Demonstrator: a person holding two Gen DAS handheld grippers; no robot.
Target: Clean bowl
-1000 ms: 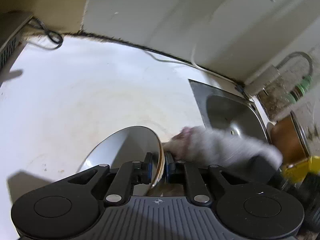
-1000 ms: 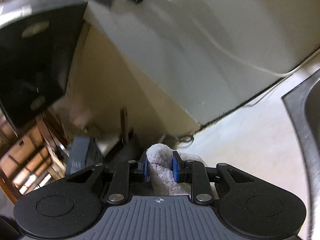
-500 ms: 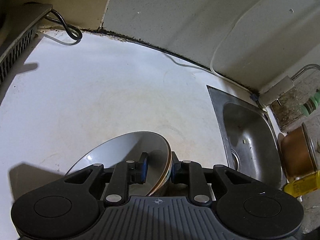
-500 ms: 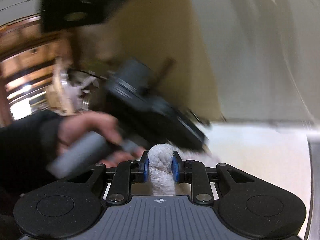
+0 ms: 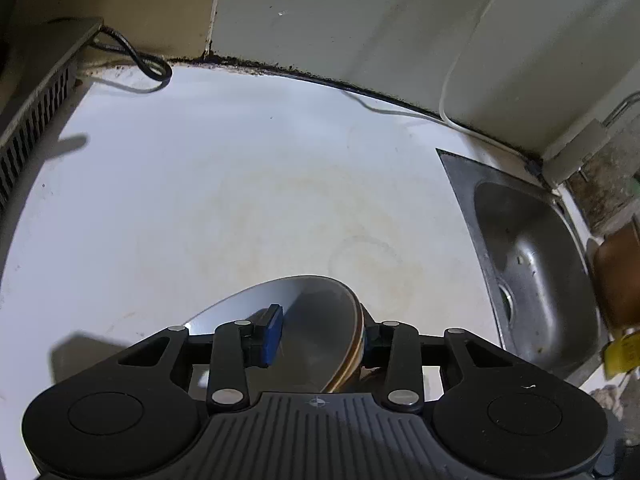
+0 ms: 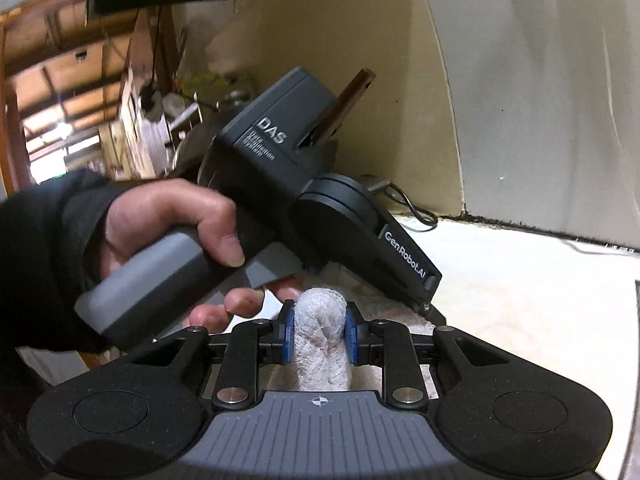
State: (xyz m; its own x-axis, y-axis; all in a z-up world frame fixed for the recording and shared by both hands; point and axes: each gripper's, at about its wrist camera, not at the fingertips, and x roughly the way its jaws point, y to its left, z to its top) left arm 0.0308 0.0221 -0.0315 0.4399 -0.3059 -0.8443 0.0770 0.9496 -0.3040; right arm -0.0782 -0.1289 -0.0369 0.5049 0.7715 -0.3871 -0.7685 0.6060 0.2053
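The bowl (image 5: 304, 320) sits low in my left view, tilted on edge over the white bench (image 5: 240, 184), its rim between the jaws of my left gripper (image 5: 320, 336). A second ago those jaws pinched the rim tight; now they are opening, and the blue left pad stands clear of the inner wall while the outer pad is still close against the brown outside. I read that as letting the bowl go, so the wiping looks finished or paused. The cloth (image 6: 320, 332) that was beside the bowl a moment back has gone from that view; my right gripper (image 6: 319, 334) has carried it away and keeps it clamped, jaws narrow on the wad.

The bowl is smooth and glazed, pale grey inside with a brown outside and a thin lighter band under the rim, shallow and round. The cloth is white, knobbly towelling bunched into a roll. The bench is glossy white with faint yellowish ring stains. To the right lies a dull steel sink (image 5: 532, 264).
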